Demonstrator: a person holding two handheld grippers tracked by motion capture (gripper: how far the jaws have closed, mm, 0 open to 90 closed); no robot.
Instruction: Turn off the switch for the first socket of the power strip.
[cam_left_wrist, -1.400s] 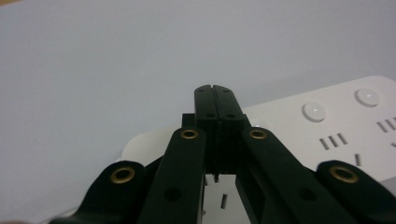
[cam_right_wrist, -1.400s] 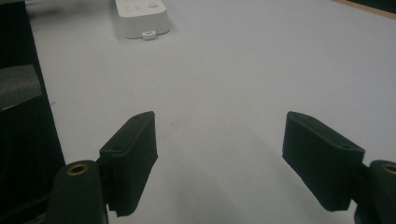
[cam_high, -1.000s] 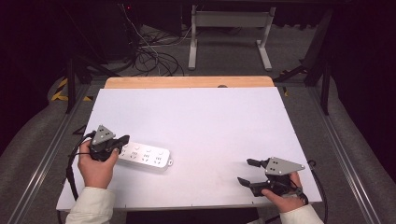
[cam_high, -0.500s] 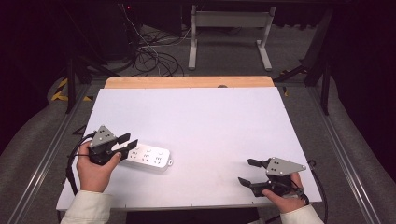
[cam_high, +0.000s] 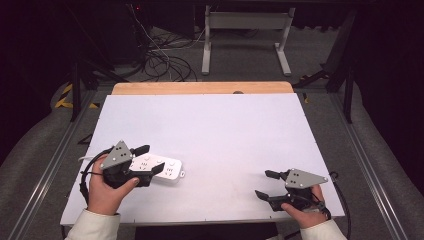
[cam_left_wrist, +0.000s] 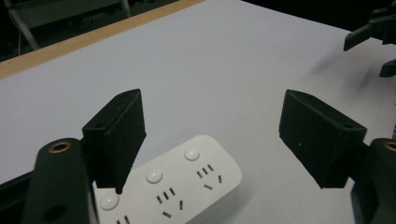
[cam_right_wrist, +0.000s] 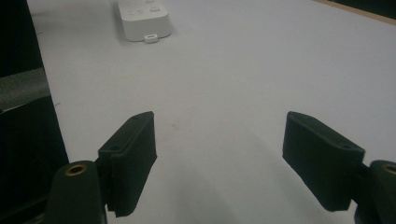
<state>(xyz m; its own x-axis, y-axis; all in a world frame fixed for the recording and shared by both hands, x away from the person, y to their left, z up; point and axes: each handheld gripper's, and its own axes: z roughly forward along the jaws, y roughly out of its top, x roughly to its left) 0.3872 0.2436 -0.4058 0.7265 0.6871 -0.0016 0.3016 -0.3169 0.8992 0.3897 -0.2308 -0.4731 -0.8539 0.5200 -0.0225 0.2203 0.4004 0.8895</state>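
High view: a white, rounded rectangular plastic power strip lies flat near the left front of the white table top. It looks rigid, light and smooth, so likely to slip; its long side edges seem the best place to grip. The left gripper sits over its near-left end, jaws just opened wide, pads clear of the strip. The right gripper rests far right, jaws open and empty.
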